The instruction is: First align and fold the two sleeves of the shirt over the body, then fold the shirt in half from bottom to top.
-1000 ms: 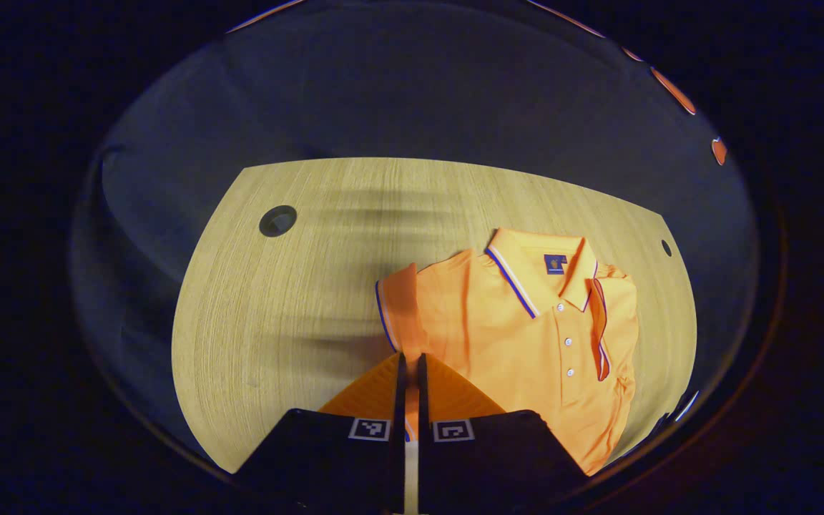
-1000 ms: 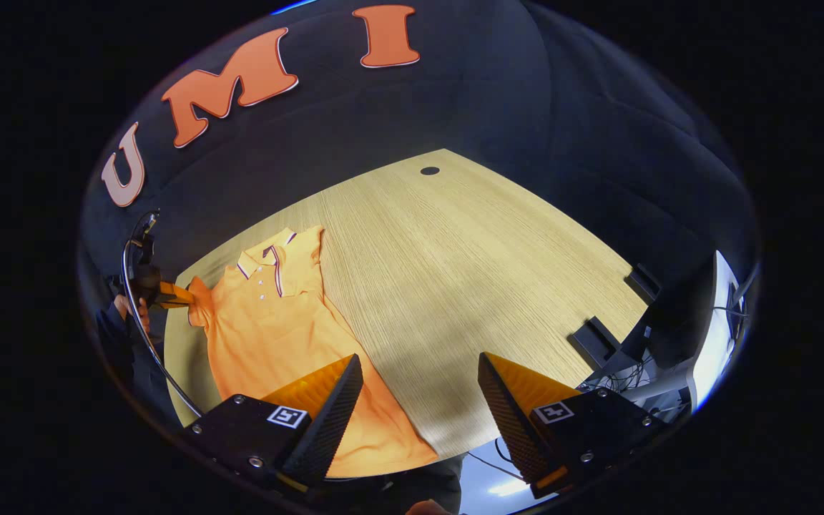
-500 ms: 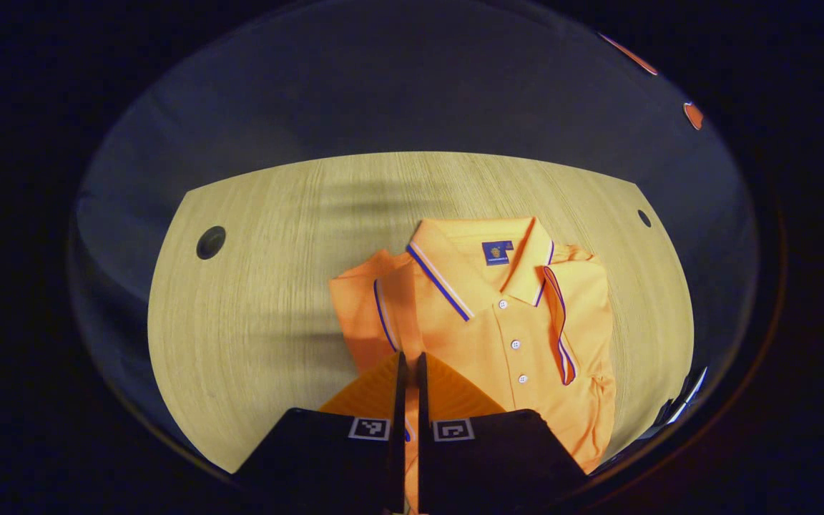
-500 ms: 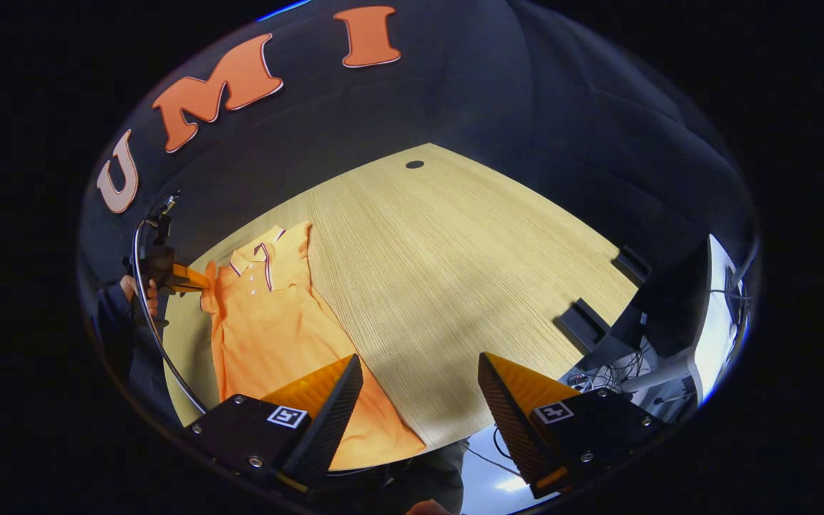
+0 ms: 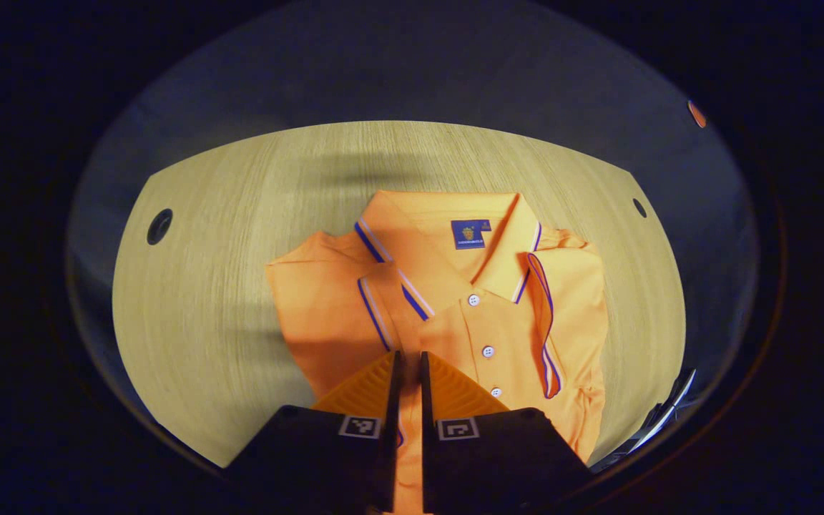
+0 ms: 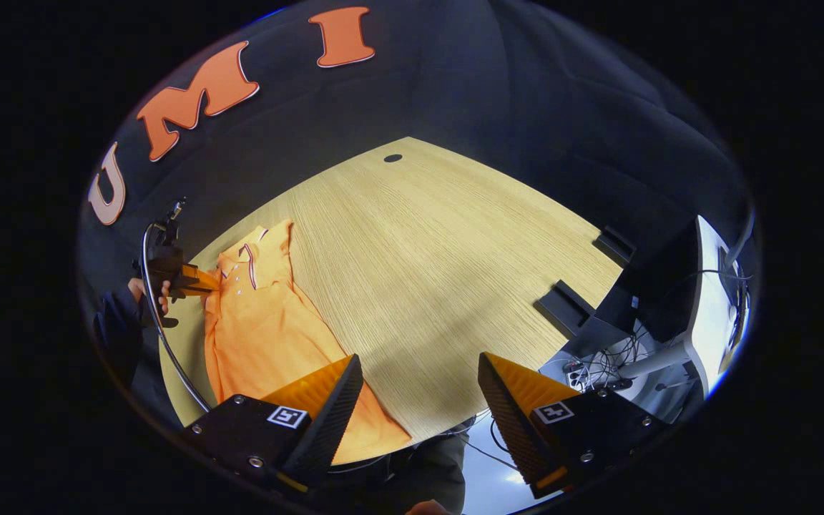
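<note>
From my remote seat, the orange shirt [image 5: 448,315] lies face up on the wooden bench [image 5: 204,286], its collar toward the top of the left gripper view and its body running down toward the bottom edge. My left gripper [image 5: 406,361] sits at the bottom centre of that view with its jaws drawn nearly together on a fold of orange cloth, which I take to be the sleeve [image 5: 383,315] being carried over the chest; the striped cuff edge lies across the front just left of the button placket, directly above the jaws. I hold it pinched like this, I judge, so the sleeve stays flat and square to the body as it is laid down. At the right of the same view, the other sleeve [image 5: 548,322] already lies folded over the body, its striped edge running down beside the buttons. In the right gripper view the shirt [image 6: 254,322] shows at the left of the frame, with the left gripper [image 6: 201,280] at its shoulder, held by a hand [image 6: 158,293]. My right gripper [image 6: 419,400] hangs at the bottom of that view with its jaws wide and nothing between them, one finger over the hem end of the shirt, the other over bare bench. I read it as waiting near the bottom edge for the bottom-to-top fold.
</note>
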Motion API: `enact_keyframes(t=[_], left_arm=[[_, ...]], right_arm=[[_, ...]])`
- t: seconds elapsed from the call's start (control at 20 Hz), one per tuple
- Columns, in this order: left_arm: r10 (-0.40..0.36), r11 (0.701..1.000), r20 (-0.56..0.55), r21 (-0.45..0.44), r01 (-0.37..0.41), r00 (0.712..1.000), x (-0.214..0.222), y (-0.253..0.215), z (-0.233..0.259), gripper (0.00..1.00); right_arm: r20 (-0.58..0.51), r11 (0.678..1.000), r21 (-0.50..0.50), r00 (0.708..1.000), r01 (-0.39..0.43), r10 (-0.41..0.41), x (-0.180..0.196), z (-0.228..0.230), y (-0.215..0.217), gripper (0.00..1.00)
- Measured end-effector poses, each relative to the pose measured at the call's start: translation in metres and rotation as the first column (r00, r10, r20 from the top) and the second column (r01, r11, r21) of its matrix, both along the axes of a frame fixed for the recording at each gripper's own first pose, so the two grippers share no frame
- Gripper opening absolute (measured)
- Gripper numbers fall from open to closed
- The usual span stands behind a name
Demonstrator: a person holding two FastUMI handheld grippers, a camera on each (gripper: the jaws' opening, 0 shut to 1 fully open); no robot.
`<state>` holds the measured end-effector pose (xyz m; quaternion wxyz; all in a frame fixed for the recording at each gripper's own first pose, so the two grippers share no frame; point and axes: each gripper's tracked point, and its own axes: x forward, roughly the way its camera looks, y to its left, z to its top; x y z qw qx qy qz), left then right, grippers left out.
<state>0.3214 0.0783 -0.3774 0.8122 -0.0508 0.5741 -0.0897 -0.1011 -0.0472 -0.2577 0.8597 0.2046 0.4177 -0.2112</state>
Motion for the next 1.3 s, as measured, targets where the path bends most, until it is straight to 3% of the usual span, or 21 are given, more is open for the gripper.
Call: enact_keyframes(t=[0.1, 0.25, 0.45, 0.85, 1.0, 1.15, 1.3], left_arm=[[-0.018, 0.998, -0.012, -0.054, 0.017, 1.000, -0.007, -0.013, 0.003, 0.23], [-0.045, 0.996, -0.001, -0.071, 0.045, 0.999, -0.009, -0.020, 0.004, 0.62], [-0.042, 0.996, -0.004, -0.082, 0.041, 0.999, -0.017, -0.019, 0.007, 0.87], [-0.016, 0.994, 0.052, -0.109, 0.021, 0.999, -0.051, -0.006, 0.037, 0.88], [0.052, 0.992, 0.067, -0.118, -0.044, 0.996, -0.071, 0.006, 0.057, 0.88], [0.119, 0.984, 0.071, -0.145, -0.108, 0.990, -0.094, 0.013, 0.074, 0.96], [0.125, 0.987, 0.104, -0.112, -0.114, 0.987, -0.119, 0.021, 0.087, 0.99]], right_arm=[[-0.004, 1.000, 0.005, 1.000, -0.001, 0.001, 0.002, -0.002, 0.003, 0.99], [-0.003, 1.000, 0.002, 1.000, -0.023, 0.023, 0.009, -0.001, 0.009, 0.99], [-0.010, 0.998, -0.012, 0.998, -0.067, 0.067, 0.017, 0.001, 0.023, 0.99], [-0.022, 0.985, 0.009, 0.985, -0.170, 0.170, 0.027, -0.005, 0.051, 0.99], [-0.012, 0.969, 0.004, 0.969, -0.247, 0.247, 0.041, -0.002, 0.054, 0.99], [0.020, 0.948, 0.000, 0.947, -0.319, 0.319, 0.053, 0.006, 0.056, 0.99], [0.028, 0.925, 0.007, 0.925, -0.380, 0.380, 0.057, 0.004, 0.058, 0.99]])
